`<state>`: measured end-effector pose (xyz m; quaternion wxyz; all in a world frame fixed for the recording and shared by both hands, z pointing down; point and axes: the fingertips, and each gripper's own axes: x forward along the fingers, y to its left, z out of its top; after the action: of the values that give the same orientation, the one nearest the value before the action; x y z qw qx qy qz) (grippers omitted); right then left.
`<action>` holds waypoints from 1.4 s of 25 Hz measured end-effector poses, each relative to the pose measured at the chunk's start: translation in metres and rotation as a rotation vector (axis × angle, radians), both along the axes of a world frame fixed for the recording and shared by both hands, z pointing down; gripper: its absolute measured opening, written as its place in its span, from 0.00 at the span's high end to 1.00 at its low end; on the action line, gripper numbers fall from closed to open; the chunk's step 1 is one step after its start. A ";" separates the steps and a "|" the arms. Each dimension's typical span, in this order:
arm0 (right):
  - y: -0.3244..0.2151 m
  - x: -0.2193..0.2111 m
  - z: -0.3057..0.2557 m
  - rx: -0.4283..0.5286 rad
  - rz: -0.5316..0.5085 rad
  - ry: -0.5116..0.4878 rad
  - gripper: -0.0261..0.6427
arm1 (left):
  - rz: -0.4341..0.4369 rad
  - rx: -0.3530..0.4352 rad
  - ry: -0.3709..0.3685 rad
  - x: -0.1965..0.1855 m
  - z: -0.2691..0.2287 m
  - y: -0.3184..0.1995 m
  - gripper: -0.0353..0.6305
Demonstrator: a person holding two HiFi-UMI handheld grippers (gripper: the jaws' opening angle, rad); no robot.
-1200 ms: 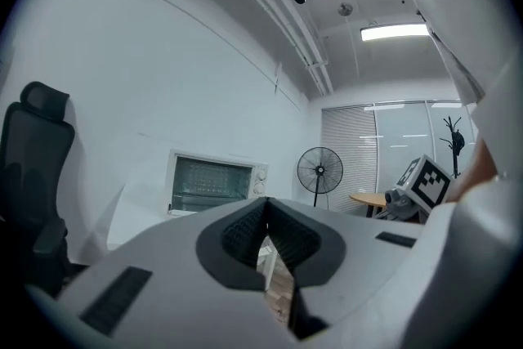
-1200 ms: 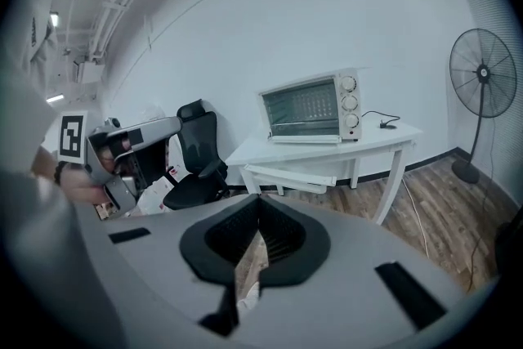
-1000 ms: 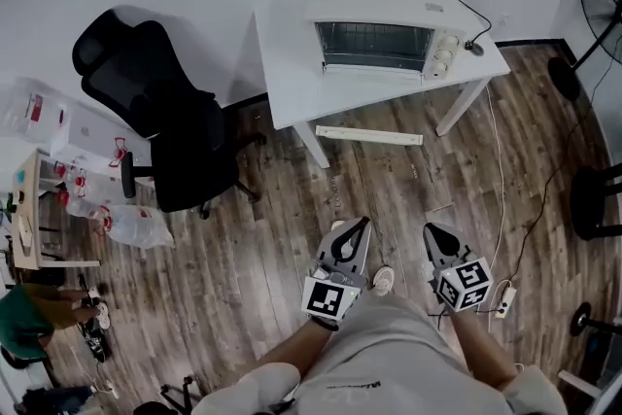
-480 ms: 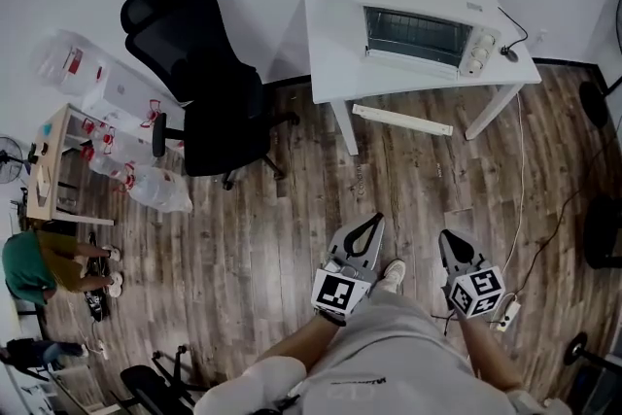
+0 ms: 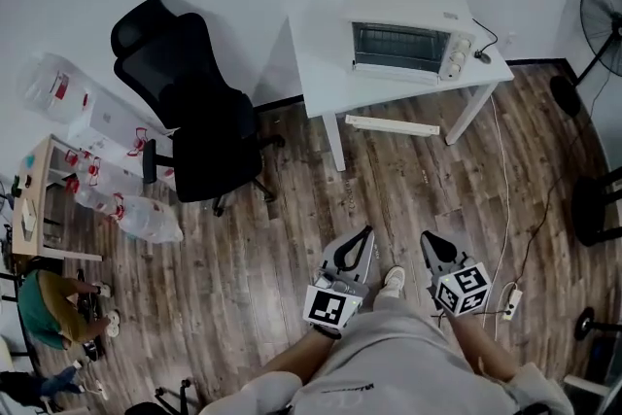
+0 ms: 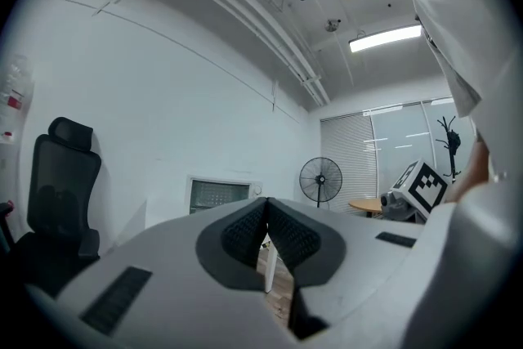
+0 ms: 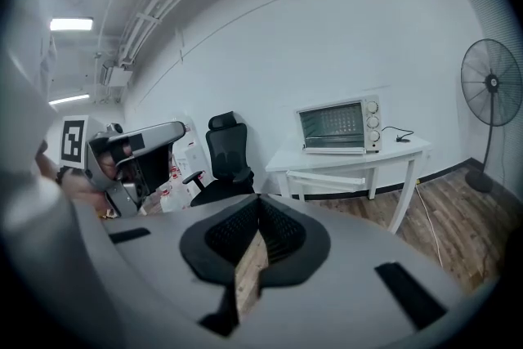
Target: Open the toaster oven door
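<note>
A white toaster oven (image 5: 406,37) with its glass door closed stands on a white table (image 5: 326,63) against the far wall. It also shows in the right gripper view (image 7: 339,127) and small in the left gripper view (image 6: 217,194). Both grippers are held low in front of the person, over the wooden floor and well short of the table. The left gripper (image 5: 367,232) (image 6: 266,203) is shut with nothing in it. The right gripper (image 5: 426,238) (image 7: 258,201) also has its jaws together and empty.
A black office chair (image 5: 190,107) stands left of the table. Water bottles (image 5: 126,219) and boxes lie at the left wall. A standing fan (image 5: 598,19) is at the right. A power strip (image 5: 509,301) and cable lie on the floor right of the person.
The view has shifted: the table and oven sit a little further left and lower in the picture than half a second ago. Both grippers stay shut in front of the body.
</note>
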<state>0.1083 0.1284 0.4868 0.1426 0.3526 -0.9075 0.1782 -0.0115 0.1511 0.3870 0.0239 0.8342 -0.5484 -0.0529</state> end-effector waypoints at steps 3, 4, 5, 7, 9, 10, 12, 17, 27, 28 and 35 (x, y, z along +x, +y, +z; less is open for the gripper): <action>0.027 -0.012 -0.003 0.003 0.036 0.002 0.94 | 0.046 0.006 0.018 -0.007 0.000 0.022 0.94; 0.036 -0.015 -0.003 0.001 0.051 0.002 0.94 | 0.063 0.004 0.021 -0.009 0.000 0.030 0.94; 0.045 -0.017 -0.003 -0.001 0.067 0.003 0.94 | 0.078 -0.002 0.025 -0.012 0.002 0.038 0.94; 0.060 -0.021 -0.001 -0.005 0.100 0.003 0.94 | 0.099 -0.013 0.034 -0.018 0.006 0.051 0.94; 0.074 -0.022 0.001 -0.008 0.138 0.001 0.94 | 0.121 -0.024 0.043 -0.022 0.012 0.062 0.94; 0.080 -0.021 0.002 -0.010 0.156 0.000 0.94 | 0.131 -0.029 0.046 -0.023 0.015 0.067 0.94; 0.091 -0.020 0.003 -0.017 0.180 0.000 0.94 | 0.146 -0.039 0.051 -0.024 0.020 0.075 0.94; 0.111 -0.013 0.001 -0.019 0.191 0.027 0.94 | 0.159 -0.042 0.071 -0.020 0.015 0.090 0.94; 0.120 0.014 -0.019 0.020 0.174 0.006 0.94 | 0.136 0.017 0.017 -0.003 0.000 0.104 0.94; 0.121 0.017 -0.022 0.026 0.169 0.001 0.94 | 0.136 0.021 0.015 0.000 -0.003 0.106 0.94; 0.125 0.041 -0.039 0.064 0.167 -0.024 0.94 | 0.125 0.012 0.028 0.013 -0.015 0.115 0.94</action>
<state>0.1497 0.2532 0.4475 0.1050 0.4291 -0.8818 0.1648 0.0019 0.2658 0.3716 0.0297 0.8661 -0.4946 -0.0662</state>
